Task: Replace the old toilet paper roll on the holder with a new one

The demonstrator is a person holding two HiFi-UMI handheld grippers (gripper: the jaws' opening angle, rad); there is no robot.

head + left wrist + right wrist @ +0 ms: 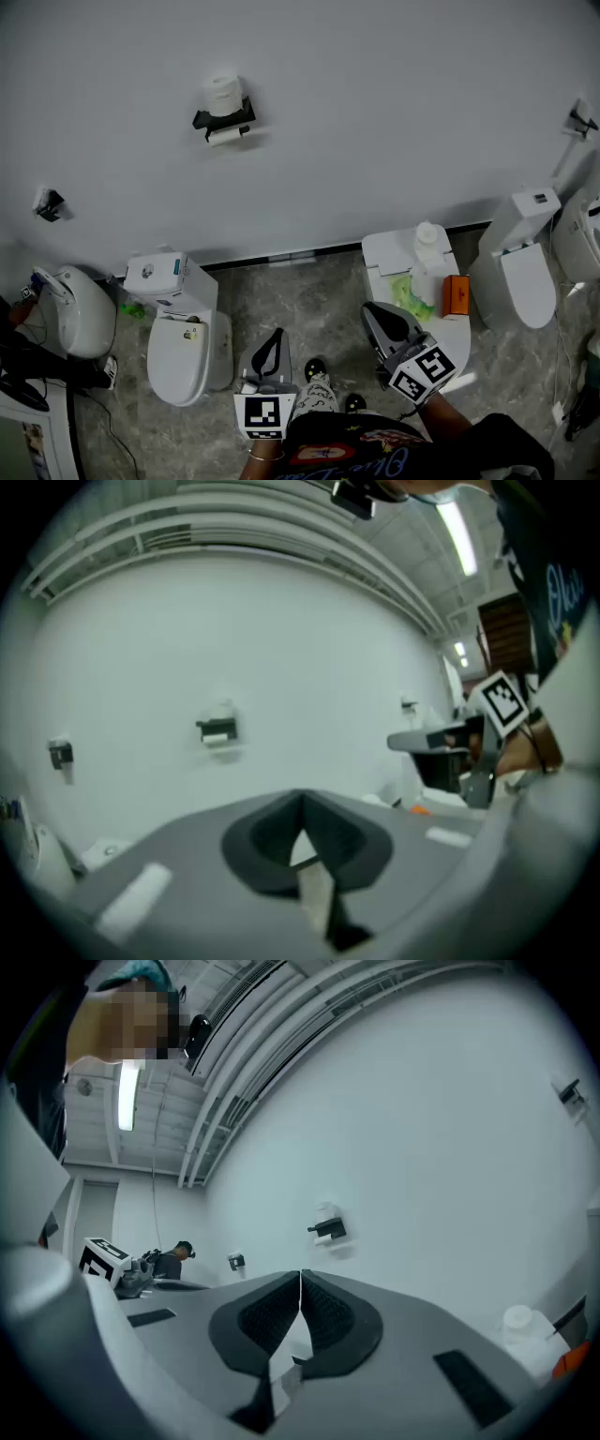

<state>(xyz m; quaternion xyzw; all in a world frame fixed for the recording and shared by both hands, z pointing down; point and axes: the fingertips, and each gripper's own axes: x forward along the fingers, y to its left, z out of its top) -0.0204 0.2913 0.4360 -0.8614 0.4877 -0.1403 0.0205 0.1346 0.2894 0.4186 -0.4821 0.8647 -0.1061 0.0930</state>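
Toilet paper roll (225, 136) is seen on the wall holder (208, 119), spare roll (223, 92) standing on top, well ahead of the left gripper (273, 339) and right gripper (378, 317), both closed and empty; approach is judged pending, jaws to be opened before the toilet paper roll is gripped.

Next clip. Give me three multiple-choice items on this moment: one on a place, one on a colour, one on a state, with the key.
1. The black paper holder sits: A on the wall; B on the floor; C on a toilet tank.
2. The small box on the toilet beside the right gripper is: A blue; B orange; C black.
3. The two grippers' jaws are: A both wide open; B one shut on a roll; C both shut, empty.

Key: 1 A, it hangs on the white wall. 2 B, it shows orange in the head view. 3 C, the left gripper and the right each show pads together with nothing between.
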